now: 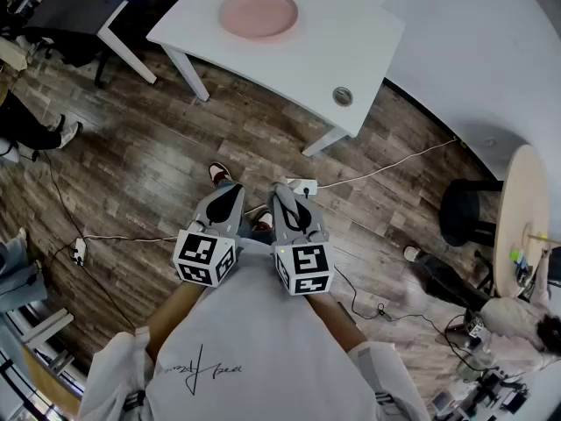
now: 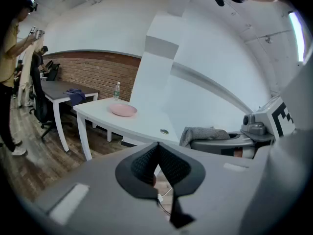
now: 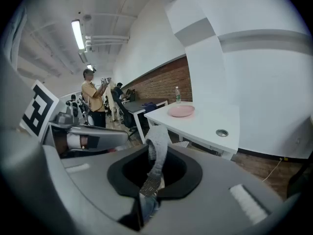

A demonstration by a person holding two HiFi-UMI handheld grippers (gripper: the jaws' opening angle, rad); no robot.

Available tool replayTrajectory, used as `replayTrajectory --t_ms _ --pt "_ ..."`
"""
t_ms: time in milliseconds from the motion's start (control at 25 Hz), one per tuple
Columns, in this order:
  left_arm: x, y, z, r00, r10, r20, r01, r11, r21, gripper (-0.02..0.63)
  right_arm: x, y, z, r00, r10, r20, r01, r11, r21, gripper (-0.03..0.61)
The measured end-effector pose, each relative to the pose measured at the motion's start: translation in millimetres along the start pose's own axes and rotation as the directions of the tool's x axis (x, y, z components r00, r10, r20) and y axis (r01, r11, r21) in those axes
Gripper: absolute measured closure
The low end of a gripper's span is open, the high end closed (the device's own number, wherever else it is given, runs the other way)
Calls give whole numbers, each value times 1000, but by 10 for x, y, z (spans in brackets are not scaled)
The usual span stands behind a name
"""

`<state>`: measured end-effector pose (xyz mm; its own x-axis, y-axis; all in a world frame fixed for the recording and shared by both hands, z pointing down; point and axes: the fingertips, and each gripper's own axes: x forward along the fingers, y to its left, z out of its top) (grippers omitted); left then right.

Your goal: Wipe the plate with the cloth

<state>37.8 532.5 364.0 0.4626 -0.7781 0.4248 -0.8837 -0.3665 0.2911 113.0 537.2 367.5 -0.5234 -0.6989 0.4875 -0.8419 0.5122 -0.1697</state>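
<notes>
A pink plate [image 1: 259, 13] lies on the far part of a white table [image 1: 351, 42], well ahead of both grippers; it also shows as the plate [image 2: 122, 110] and the plate [image 3: 181, 111] in the gripper views. I hold both grippers close to my body above the wood floor, pointing at the table. My right gripper [image 3: 154, 153] is shut on a grey cloth [image 3: 157, 146], which stands up between its jaws. The left gripper view catches that cloth [image 2: 200, 133] off to the right. My left gripper [image 2: 157, 146] is shut with nothing in it. The head view has the left gripper [image 1: 232, 191] beside the right gripper [image 1: 285, 191].
A cable hole [image 1: 343, 96] sits near the table's front corner. A white power strip [image 1: 301, 184] and cables lie on the floor by my feet. A black stool [image 1: 465, 213] and a round table [image 1: 526, 209] stand at the right. A person [image 3: 93, 104] stands near a desk.
</notes>
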Motion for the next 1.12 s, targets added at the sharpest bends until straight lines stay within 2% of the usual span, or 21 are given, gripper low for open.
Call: replayTrajectory --t_ms 160,400,680,920,1120 --pt "101 13 33 999 -20 -24 21 1000 21 603 89 -33 52 1000 11 4 -11 999 33 555" --pt "181 172 119 999 -27 -39 27 1000 8 603 291 -34 153 1000 20 -1 -20 998 54 555" --pt "329 387 238 997 -33 -76 35 999 25 603 656 -100 229 999 35 -34 -29 987 161 548" --pt "437 730 355 993 -29 -110 28 1000 -14 603 1017 23 384 996 67 -58 -58 987 150 529" --pt "628 970 582 993 -40 -111 41 999 7 603 1385 15 558 994 74 -85 -61 989 137 529"
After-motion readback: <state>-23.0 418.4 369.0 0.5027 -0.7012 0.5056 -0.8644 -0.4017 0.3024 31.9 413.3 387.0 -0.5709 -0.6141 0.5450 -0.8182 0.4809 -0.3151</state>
